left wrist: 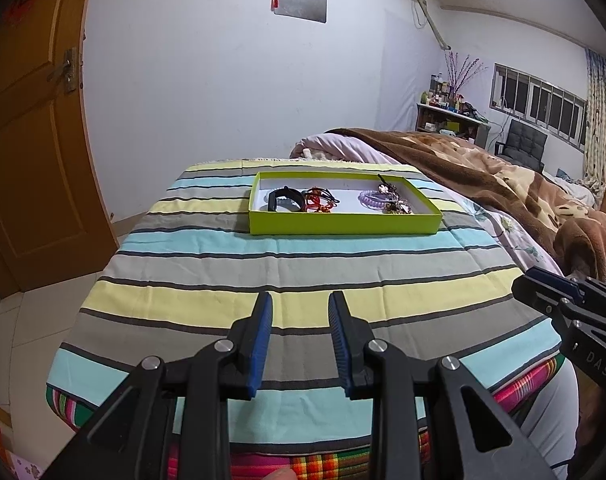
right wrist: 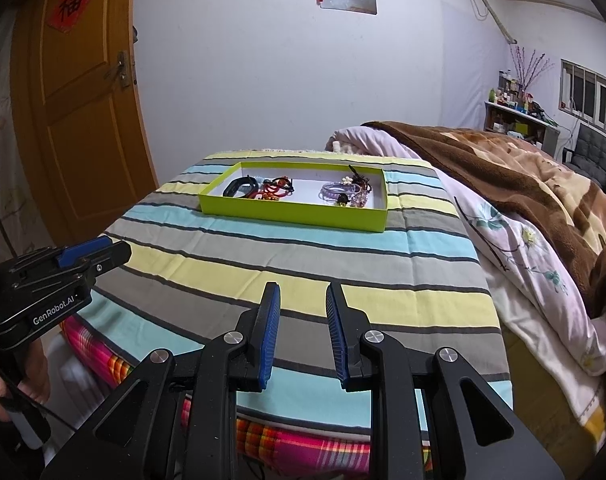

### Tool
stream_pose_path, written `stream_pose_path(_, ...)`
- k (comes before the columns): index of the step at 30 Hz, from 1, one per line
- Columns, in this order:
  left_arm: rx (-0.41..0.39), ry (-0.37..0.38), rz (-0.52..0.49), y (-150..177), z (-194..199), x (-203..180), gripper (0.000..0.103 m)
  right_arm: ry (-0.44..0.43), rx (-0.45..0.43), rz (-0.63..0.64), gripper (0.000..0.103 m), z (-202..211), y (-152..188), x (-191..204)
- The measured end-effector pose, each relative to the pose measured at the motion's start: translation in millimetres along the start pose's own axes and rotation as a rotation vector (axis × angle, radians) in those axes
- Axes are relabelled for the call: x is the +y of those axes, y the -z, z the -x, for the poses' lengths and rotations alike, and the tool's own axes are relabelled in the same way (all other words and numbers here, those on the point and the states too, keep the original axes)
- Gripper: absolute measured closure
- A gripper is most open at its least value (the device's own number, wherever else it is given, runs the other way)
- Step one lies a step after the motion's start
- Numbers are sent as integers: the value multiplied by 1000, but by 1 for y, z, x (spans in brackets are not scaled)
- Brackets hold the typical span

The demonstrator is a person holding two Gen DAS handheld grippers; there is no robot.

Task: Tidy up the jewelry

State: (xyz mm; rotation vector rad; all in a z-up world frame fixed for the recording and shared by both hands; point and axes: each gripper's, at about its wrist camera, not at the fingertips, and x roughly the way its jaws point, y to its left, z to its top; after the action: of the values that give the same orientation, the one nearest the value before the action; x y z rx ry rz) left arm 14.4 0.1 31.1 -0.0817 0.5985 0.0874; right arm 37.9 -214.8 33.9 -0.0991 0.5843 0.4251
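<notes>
A lime-green shallow box (left wrist: 345,225) (right wrist: 291,214) rests on the far part of a striped cloth. Inside it on the left lie a black band (left wrist: 285,199) (right wrist: 239,187) and red and black cords (left wrist: 319,200) (right wrist: 277,189). On its right side sit a purple coiled bracelet (left wrist: 373,200) (right wrist: 335,192) and a beaded flower piece (left wrist: 395,200) (right wrist: 357,188). My left gripper (left wrist: 301,300) hangs open over the near stripes with nothing between its pads. My right gripper (right wrist: 303,290) is open and empty too, well short of the box.
The striped cloth (left wrist: 303,264) (right wrist: 303,256) covers a raised surface with a plaid layer under its near edge. A bed with a brown blanket (left wrist: 503,176) (right wrist: 523,168) lies to the right. A wooden door (left wrist: 31,140) (right wrist: 79,120) stands to the left.
</notes>
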Motion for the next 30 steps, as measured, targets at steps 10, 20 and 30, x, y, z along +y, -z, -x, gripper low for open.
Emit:
stream_pose_path(10,14,-8,-2,2,-4,-1,73,-1,1,0,79,0,0,0)
stream_pose_path(20,17,-8,-7,2,-6,-1,73,0,1,1,79,-1,0,0)
stream_pose_path(30,20,-5,-12,3,-8,0,73,-1,3,1,79,-1,0,1)
